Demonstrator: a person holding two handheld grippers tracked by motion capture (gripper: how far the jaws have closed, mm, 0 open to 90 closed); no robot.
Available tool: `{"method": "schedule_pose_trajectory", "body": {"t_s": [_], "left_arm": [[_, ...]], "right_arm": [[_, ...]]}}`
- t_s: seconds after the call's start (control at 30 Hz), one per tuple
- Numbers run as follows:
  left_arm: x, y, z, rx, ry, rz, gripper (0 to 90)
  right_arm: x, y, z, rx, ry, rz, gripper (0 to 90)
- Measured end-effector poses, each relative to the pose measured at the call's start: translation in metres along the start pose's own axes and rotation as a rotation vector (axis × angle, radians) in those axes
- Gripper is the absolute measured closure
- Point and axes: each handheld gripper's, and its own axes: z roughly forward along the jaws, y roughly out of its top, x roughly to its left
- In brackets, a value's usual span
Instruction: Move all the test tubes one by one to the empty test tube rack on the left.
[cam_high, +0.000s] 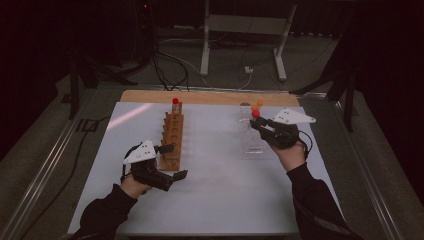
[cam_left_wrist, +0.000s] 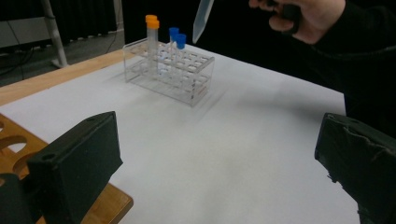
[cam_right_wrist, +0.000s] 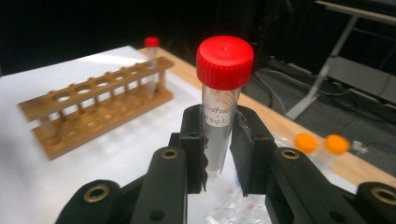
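Held thing: a red-capped tube (cam_right_wrist: 219, 107), clear plastic with a conical tip, clamped between the pads of the right gripper (cam_right_wrist: 218, 154).
Right jaws: closed on the tube's barrel just below the printed scale; cap stands well above the pads, tip pokes out just under them.
Left jaws: the left gripper (cam_high: 172, 162) stands wide apart, nothing between the pads; the wooden rack (cam_left_wrist: 56, 186) sits at its left jaw.
Handling: likely light and stiff, smooth-walled, so it may slip or swivel in a loose pinch.
Where to hold: mid-barrel, as now, leaving the tapered tip free for a hole.
Long axis: runs across the jaws' closing line, near upright.
Pointing: cap up, tip down.
Nearby: the clear rack (cam_left_wrist: 168, 70) lies beneath the held tube; another red-capped tube (cam_right_wrist: 152, 56) stands in the wooden rack's far end.
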Motion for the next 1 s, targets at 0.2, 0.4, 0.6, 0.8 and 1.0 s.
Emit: {"method": "schedule_pose_trajectory", "body": {"t_s": [0.2, 0.4, 0.6, 0.8, 1.0], "left_arm": [[-0.005, 0.006, 0.003, 0.004, -0.005, 0.020, 1.2], [-0.009, 0.013, 0.009, 0.003, -0.039, 0.018, 1.2], [-0.013, 0.021, 0.018, 0.008, -0.061, 0.020, 1.2], [-0.018, 0.030, 0.026, -0.006, -0.080, 0.034, 2.4], [-0.025, 0.037, 0.038, 0.004, -0.095, 0.069, 8.3]], "right_arm": [[0.018, -0.012, 0.004, 0.030, 0.060, -0.007, 75.1], [0.039, -0.023, 0.008, 0.064, 0.123, -0.028, 75.1], [0.060, -0.034, 0.012, 0.087, 0.189, -0.034, 75.1], [0.076, -0.042, 0.018, 0.119, 0.245, -0.042, 75.1], [0.088, -0.045, 0.023, 0.134, 0.286, -0.054, 75.1]]}}
